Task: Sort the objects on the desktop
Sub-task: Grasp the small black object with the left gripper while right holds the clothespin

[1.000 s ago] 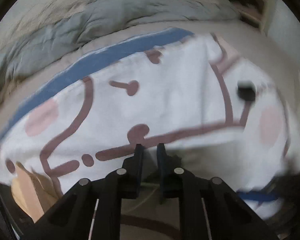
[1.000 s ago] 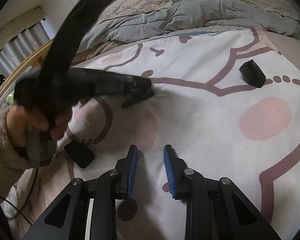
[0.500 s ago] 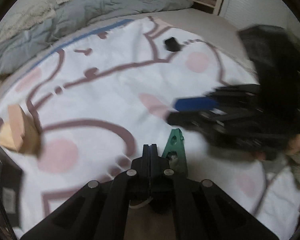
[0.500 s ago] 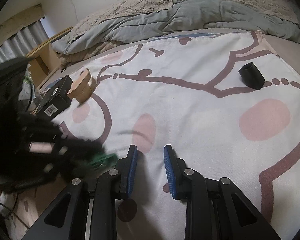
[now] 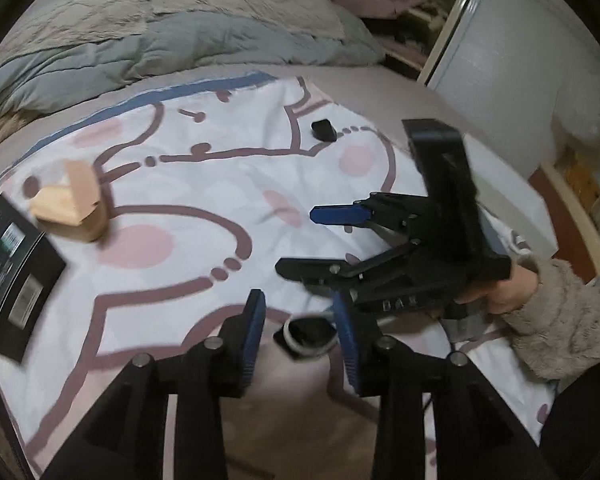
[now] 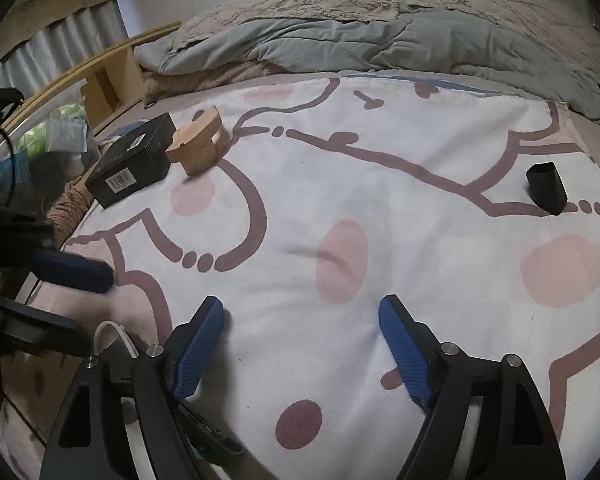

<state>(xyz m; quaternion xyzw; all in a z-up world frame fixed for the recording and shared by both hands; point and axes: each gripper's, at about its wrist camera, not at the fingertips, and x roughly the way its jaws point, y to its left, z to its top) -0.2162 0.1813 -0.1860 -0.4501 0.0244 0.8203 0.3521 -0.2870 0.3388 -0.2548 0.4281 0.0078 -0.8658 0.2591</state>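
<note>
On the printed white sheet lie a tan wooden block, a black box and a small black cup; all three also show in the left wrist view: block, box, cup. My left gripper is opening low over the sheet. A small black thing with a white rim shows in the gap, and the pads do not press it. My right gripper is opening wide with only sheet between its fingers. It hovers just right of the left one.
A rumpled grey duvet lies along the far side of the bed. A wooden frame and clutter stand off the left edge. A hand in a fuzzy sleeve holds the right gripper. A white cable lies near the left gripper.
The left gripper swung across the sheet toward the near edge and its shut jaws parted. The green clip beside it half a second ago is gone from view. The right jaws spread wide.
</note>
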